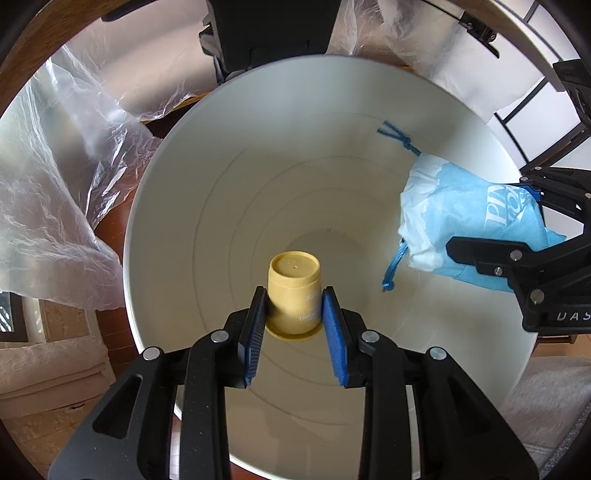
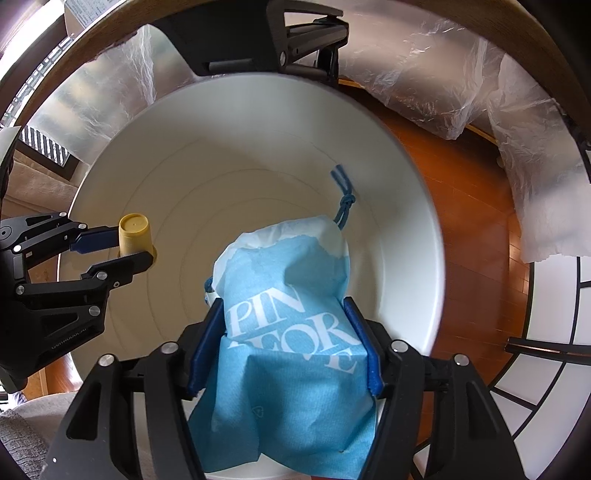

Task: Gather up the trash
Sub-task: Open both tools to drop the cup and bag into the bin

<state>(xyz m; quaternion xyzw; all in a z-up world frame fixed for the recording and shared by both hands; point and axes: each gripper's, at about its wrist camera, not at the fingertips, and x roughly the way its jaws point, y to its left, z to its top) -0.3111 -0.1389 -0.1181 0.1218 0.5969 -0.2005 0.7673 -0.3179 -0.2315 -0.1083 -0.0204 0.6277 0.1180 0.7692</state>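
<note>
Both grippers hang over a white bin (image 1: 147,177), pointing down into it. A small yellow cup (image 1: 293,273) is held upside down, with my left gripper (image 1: 294,295) shut on its sides by the blue pads. The right wrist view shows the cup (image 2: 135,232) and left gripper (image 2: 136,247) at the bin's (image 2: 424,221) left side. A crumpled blue and white paper bag (image 2: 291,332) with blue cord handles sits between the pads of my right gripper (image 2: 284,306), touching both. In the left wrist view, the bag (image 1: 461,214) and right gripper (image 1: 491,214) are at the right.
Clear plastic sheeting (image 1: 55,184) drapes around the bin's far and left sides and over the upper right (image 2: 443,85). Brown wooden floor (image 2: 480,206) lies beside the bin. A black clamp stand (image 1: 273,29) rises behind it. Beige fabric (image 1: 48,373) lies at the lower left.
</note>
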